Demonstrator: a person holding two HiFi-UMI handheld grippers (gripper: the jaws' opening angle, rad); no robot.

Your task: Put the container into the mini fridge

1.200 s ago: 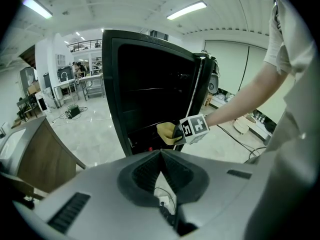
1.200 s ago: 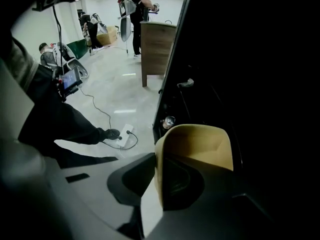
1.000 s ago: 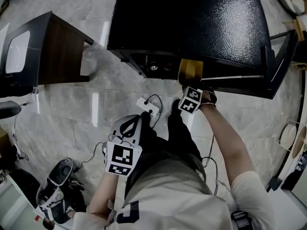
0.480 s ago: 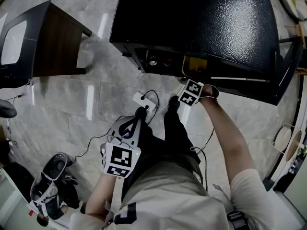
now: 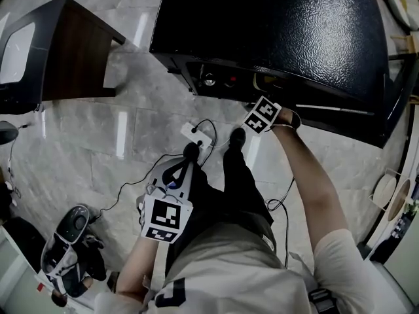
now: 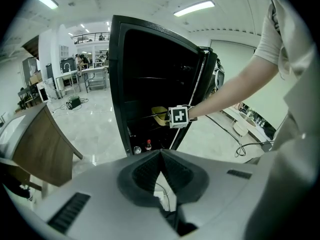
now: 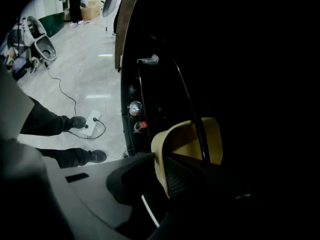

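The black mini fridge (image 5: 262,25) stands open, with its door (image 5: 393,97) swung out to the right. My right gripper (image 5: 262,115) reaches into the fridge and is shut on the wall of the yellow container (image 7: 187,139). In the right gripper view its jaws (image 7: 161,161) clamp the container's rim above a dark shelf. The left gripper view shows the container (image 6: 159,115) just inside the fridge, beside the right gripper's marker cube (image 6: 179,116). My left gripper (image 5: 186,159) hangs by the person's legs, shut and holding nothing (image 6: 161,153).
A can (image 7: 135,108) and a red-capped bottle (image 7: 140,126) stand low in the fridge. A white power strip (image 5: 198,135) with cables lies on the marble floor by the person's shoes (image 5: 237,137). A dark wooden stand (image 5: 72,51) is at left.
My right gripper has pushed forward into the fridge with the container, which is now almost hidden under the fridge top in the head view. The left gripper has barely moved.
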